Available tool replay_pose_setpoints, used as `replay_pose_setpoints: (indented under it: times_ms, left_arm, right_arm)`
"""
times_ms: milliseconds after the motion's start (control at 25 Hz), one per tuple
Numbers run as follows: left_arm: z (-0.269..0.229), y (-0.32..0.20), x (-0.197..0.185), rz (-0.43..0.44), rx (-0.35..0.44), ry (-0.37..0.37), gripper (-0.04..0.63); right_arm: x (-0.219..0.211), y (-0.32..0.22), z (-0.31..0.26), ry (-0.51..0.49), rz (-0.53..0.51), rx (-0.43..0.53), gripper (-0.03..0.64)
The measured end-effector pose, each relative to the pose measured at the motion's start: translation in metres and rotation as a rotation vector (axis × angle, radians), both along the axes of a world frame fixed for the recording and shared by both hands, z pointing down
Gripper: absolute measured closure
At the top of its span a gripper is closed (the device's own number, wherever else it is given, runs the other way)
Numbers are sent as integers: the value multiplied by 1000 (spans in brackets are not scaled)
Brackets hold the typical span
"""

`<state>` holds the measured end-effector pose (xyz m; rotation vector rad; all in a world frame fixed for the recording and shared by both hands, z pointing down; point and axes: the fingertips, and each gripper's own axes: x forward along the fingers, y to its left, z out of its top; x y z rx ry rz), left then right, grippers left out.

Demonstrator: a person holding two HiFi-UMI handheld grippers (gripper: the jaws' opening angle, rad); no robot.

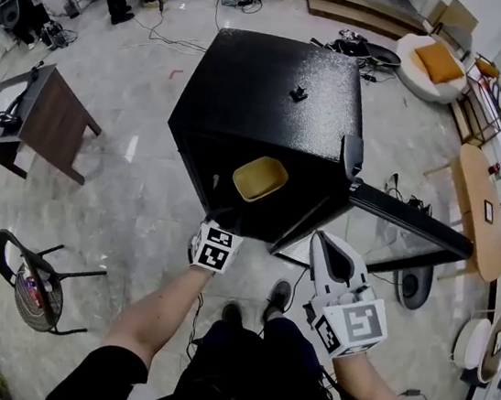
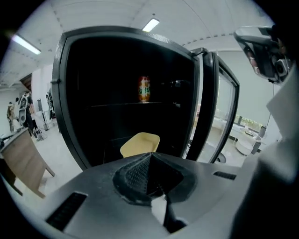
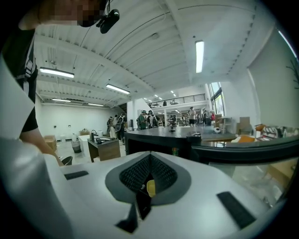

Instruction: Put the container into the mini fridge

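Note:
The black mini fridge (image 1: pixel 276 87) stands with its door (image 1: pixel 414 222) swung open to the right. A yellow container (image 1: pixel 260 178) lies at the front of the fridge's opening; in the left gripper view this container (image 2: pixel 140 144) rests on a low shelf inside. A can (image 2: pixel 144 88) stands on the shelf above. My left gripper (image 1: pixel 212 228) is just in front of the container, apart from it, its jaws (image 2: pixel 150 155) shut with nothing between them. My right gripper (image 1: pixel 323 242) is held by the door's hinge side, pointing over the fridge top (image 3: pixel 187 133), and looks shut and empty (image 3: pixel 149 155).
A brown desk (image 1: pixel 53 121) stands to the left and a black stool (image 1: pixel 31 279) at the lower left. Cables trail over the floor behind the fridge. A round wooden table (image 1: pixel 480 208) is at the right. A small black object (image 1: pixel 298 92) sits on the fridge top. People stand far back.

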<state>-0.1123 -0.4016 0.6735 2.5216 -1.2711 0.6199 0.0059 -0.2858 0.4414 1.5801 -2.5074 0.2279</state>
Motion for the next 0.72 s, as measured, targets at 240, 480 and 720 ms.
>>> replay_pose_setpoints:
  times_ms: [240,480,720]
  left_arm:
    - [62,-26,20,-12,-110,-17,586]
    - [96,-55,26,-54,-123,-38,586]
    - [104,-81,17,-104,-104,-23,586]
  right_arm:
    - [31,6,12,49,53,-18,604]
    - [51,5,34,71,110,-27,604]
    - [55,-3,46,81,125,-32,604]
